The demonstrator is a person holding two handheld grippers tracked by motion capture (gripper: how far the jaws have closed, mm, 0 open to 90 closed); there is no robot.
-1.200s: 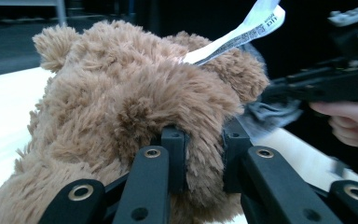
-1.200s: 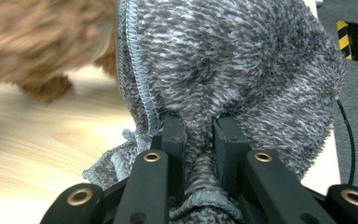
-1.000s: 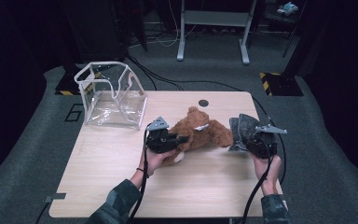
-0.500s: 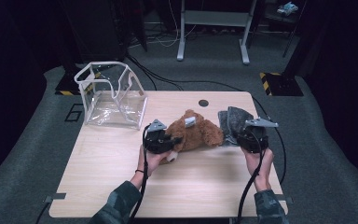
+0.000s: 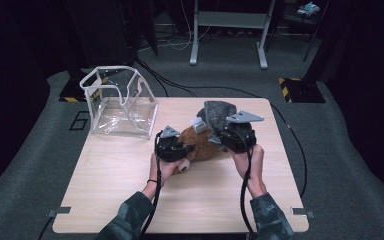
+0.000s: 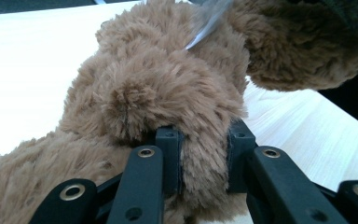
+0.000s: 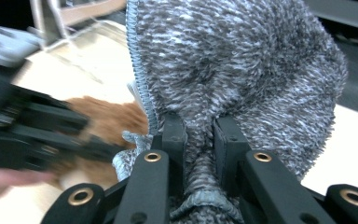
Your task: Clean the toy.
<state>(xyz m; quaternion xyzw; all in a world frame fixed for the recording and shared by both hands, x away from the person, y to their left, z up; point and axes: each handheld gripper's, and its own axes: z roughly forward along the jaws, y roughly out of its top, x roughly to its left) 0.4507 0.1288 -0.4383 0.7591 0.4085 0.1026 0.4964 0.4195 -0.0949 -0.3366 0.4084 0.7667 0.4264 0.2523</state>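
A dark room with grey carpet is seen around a light wooden counter (image 5: 130,200), and black cables lie on the floor behind it. On the far left part of the counter a clear plastic bag (image 5: 120,102) with white edging is standing open and upright, well apart from both hands.

Near the middle of the counter a brown plush toy (image 5: 200,145) is lying. It is gripped by the left claw (image 5: 172,147), which is held low at the toy's left side. In the left gripper view a tuft of the brown fur (image 6: 203,163) is pinched between the two black jaws, which are pressed on it from both sides, and a white label (image 6: 207,25) is seen on the upper part of the toy. The left jaws have just been opening a little, with the fur between them.

A grey knitted cloth (image 5: 219,112) is held by the right claw (image 5: 235,134), just beside the toy on its right and above it. In the right gripper view a fold of this cloth (image 7: 200,158) is clamped tightly between the jaws, and the rest of it rises above them, with a stitched edge on its left. In the same view the brown toy (image 7: 116,121) and the blurred left claw (image 7: 32,126) are seen at the left
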